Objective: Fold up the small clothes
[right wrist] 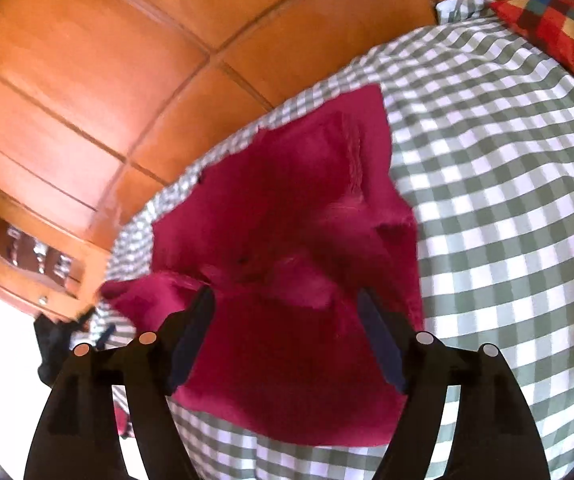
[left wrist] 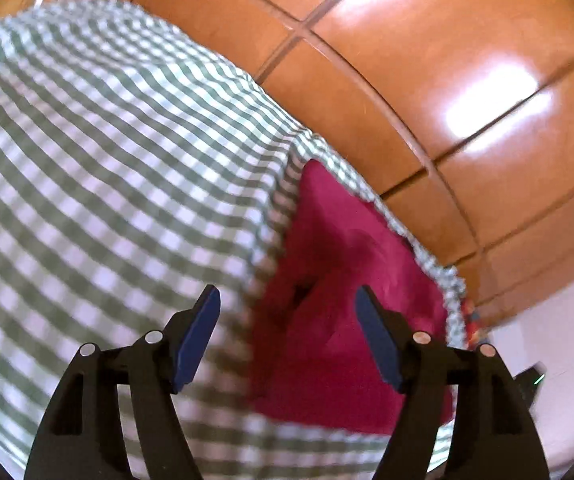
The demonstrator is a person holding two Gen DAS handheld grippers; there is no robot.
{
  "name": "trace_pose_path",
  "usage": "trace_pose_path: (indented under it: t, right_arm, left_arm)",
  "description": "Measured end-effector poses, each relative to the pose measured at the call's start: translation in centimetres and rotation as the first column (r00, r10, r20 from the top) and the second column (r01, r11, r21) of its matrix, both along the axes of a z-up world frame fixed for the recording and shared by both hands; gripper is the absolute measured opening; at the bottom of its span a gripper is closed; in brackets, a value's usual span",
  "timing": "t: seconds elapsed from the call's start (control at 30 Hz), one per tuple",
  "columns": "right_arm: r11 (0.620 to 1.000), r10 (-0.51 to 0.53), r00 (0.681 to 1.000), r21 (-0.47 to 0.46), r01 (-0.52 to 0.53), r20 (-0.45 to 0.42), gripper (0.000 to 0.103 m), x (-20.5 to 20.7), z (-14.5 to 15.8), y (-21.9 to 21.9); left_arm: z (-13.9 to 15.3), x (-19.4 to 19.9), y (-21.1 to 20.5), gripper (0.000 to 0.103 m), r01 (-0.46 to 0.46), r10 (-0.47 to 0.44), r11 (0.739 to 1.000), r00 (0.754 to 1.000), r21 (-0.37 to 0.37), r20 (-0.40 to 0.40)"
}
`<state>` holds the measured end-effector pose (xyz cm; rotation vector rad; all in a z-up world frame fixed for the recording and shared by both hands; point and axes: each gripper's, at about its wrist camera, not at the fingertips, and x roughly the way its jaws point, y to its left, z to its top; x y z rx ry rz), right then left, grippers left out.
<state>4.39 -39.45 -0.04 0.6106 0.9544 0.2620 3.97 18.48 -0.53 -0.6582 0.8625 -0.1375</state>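
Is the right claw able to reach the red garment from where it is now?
Probably yes. The right claw is open right over the red garment, which lies on the checked cloth with nothing between them.

Both views sit just behind their own tool and look forward and down along its two fingers, close above a bed.

The left wrist view has the left tool [left wrist: 288, 300] at the bottom centre of the frame. The green checked bedcover [left wrist: 99, 152] fills the left half, the crimson garment [left wrist: 347, 280] lies lower right, and the wooden wardrobe [left wrist: 427, 60] runs across the top and right.

The right wrist view has the right tool [right wrist: 285, 300] at the bottom centre, directly over the crimson garment [right wrist: 287, 208] mid-frame. The bedcover [right wrist: 507, 200] spreads right and the wardrobe [right wrist: 107, 60] takes the upper left.

Both views share the garment, the bedcover and the wardrobe doors; both are slightly blurred.
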Motion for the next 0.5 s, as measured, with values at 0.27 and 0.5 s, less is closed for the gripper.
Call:
trace_pose_path:
  t: [0.27, 0.5]
  right_arm:
    - [0.991, 0.015, 0.997, -0.131, -0.025, -0.079, 0.079, -5.3, -2.9, -1.3]
    - [0.974, 0.002, 0.996, -0.225, -0.023, -0.092, 0.033, -4.7, -4.8, 0.9]
  left_arm:
    - [-4.3, -2.8, -3.6, 0.069, 0.132, -0.124, 0.98, 0.99, 0.149, -0.066]
    - [-3.7, -0.7, -7.3, 0.026, 0.189, -0.182, 0.947, 0.982, 0.26, -0.051]
